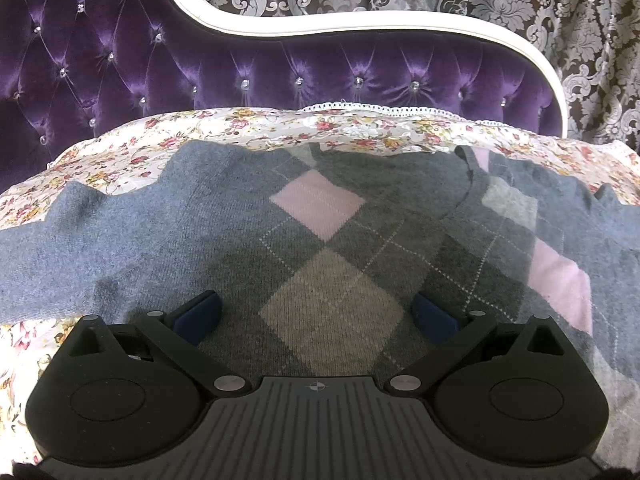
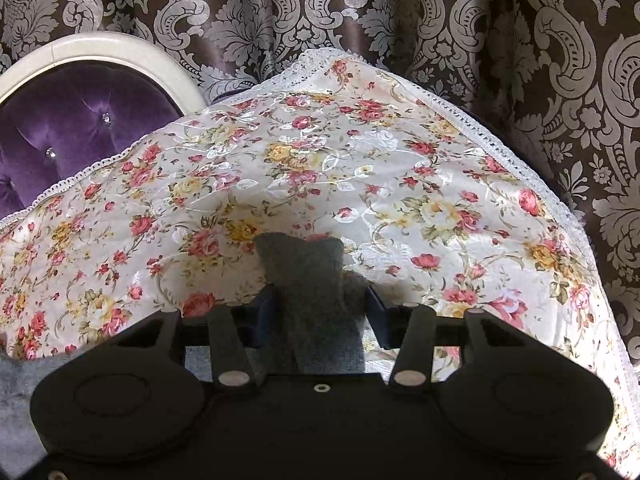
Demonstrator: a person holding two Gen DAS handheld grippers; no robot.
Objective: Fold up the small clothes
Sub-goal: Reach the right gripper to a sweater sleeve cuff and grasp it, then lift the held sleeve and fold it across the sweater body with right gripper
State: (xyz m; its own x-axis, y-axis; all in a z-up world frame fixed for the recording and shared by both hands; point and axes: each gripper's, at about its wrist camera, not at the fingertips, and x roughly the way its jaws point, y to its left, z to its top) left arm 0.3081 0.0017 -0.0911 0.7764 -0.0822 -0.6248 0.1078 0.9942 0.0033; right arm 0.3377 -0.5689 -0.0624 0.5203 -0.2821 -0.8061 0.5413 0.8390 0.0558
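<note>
A: Where is the sweater [image 1: 320,240]?

B: In the left wrist view it fills the middle of the frame, spread over the floral cover [image 1: 132,148]. Grey-blue knit, argyle diamonds in pink, beige and grey; a sleeve runs off to the left edge.

A: And the left gripper [image 1: 316,314]?

B: At the bottom centre, above the beige diamond. Its jaws are spread wide, one blue pad at each side, nothing between them.

A: The right gripper [image 2: 320,300]?

B: In the right wrist view it sits at the lower centre, jaws pinching a grey cuff [image 2: 308,276]. The knit stands up between the blue pads and pokes out past them over the cover [image 2: 360,160].

A: What lies behind?

B: A purple tufted sofa back [image 1: 200,64] with a white frame [image 1: 248,28] across the top of the left view, and at the upper left of the right view. A brown damask curtain [image 2: 400,8] fills the top. The cover has a white lace edge [image 2: 472,116].
</note>
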